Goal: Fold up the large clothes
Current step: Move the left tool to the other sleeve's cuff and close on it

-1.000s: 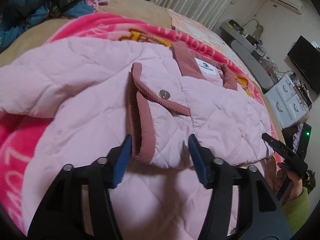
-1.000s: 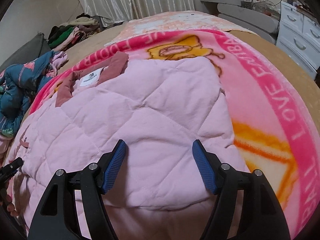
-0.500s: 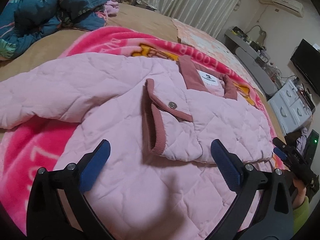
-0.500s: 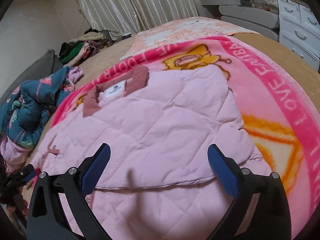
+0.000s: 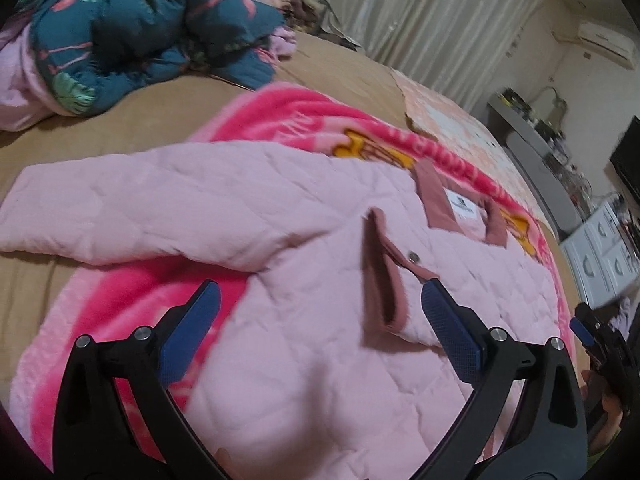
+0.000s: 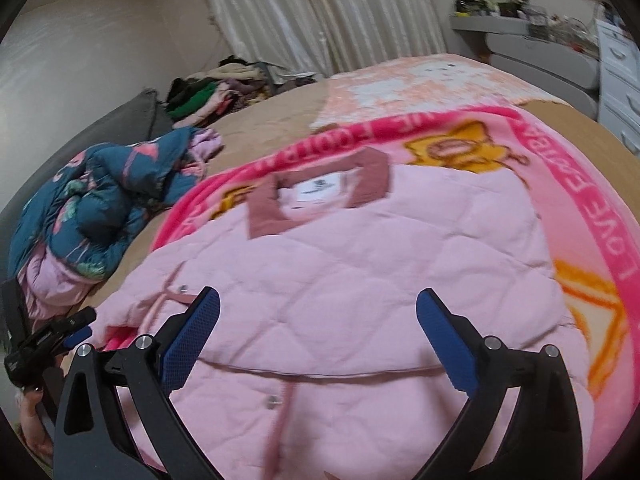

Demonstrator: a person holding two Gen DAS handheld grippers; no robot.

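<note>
Left wrist view: pink quilted jacket (image 5: 280, 264) spread flat on pink blanket (image 5: 304, 116) on the bed (image 5: 100, 120). One sleeve already folded across the chest, cuff (image 5: 384, 276) with snap lying near centre, just below collar (image 5: 460, 208). Other sleeve (image 5: 132, 208) still stretched out sideways, unfolded, tip reaching off the blanket onto the bed. Judged roughly a third done: one sleeve in, one sleeve plus body folds left. Left gripper (image 5: 316, 332) hovering low over jacket body, jaws wide apart, nothing between the pads, tilted slightly toward the outstretched sleeve side. Frame motion-blurred, so contact with fabric hard to confirm; probably clear of it. Right gripper (image 5: 592, 336) visible at far right edge beside the jacket hem. Blue patterned coat (image 5: 140, 32) heaped at bed's far corner, well apart.

Right wrist view: same jacket (image 6: 360, 280) seen from hem side, collar and label facing away. Right side panel lying folded over, its edge running across just ahead of the pads. Right gripper (image 6: 318, 336) jaws spread wide, empty, held level above lower body of jacket, pointing at collar. Left gripper (image 6: 52, 340) at left edge near the jacket's side. Clothes pile (image 6: 216, 88) by the curtain, far off.
</note>
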